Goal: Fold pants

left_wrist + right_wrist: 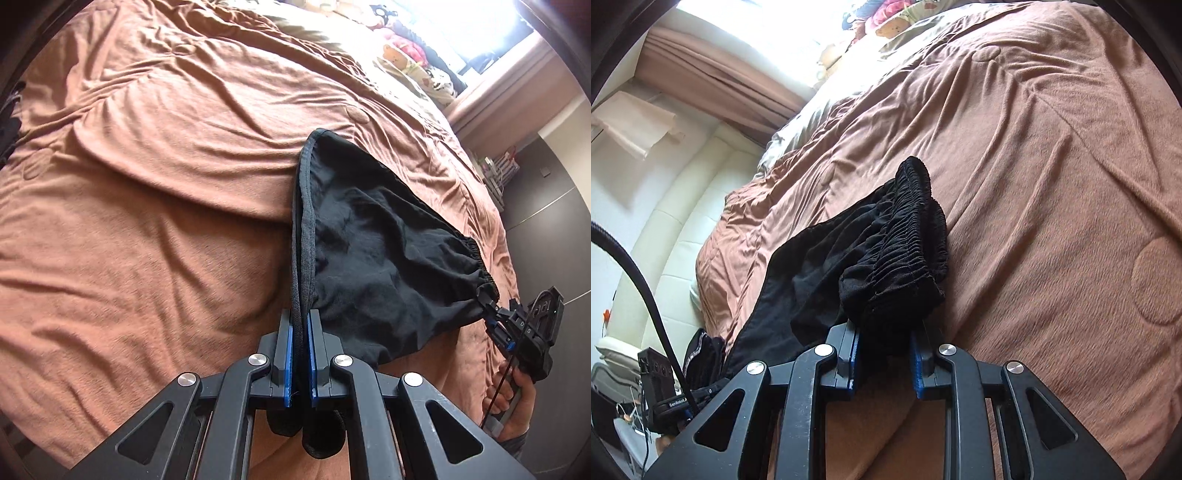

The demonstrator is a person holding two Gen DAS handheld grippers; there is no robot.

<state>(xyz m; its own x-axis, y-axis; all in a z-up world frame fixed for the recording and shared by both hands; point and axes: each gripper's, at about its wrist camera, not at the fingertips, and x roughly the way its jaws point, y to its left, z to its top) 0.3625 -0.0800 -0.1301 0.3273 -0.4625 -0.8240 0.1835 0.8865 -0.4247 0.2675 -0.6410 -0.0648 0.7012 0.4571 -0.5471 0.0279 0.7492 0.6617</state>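
Both my grippers hold the black pants (373, 236) above the bed's (147, 184) near edge: left gripper (300, 325) pinching a hem, right gripper (884, 345) clamped on, probably, the waistband.

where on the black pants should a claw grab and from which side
Grip the pants at the edges, as now: the left claw pinches the flat hem band end-on, the right claw bites the bunched elastic waistband from below. Both edges are thick and stitched, so they likely slip less than the loose middle sagging over the brown blanket.
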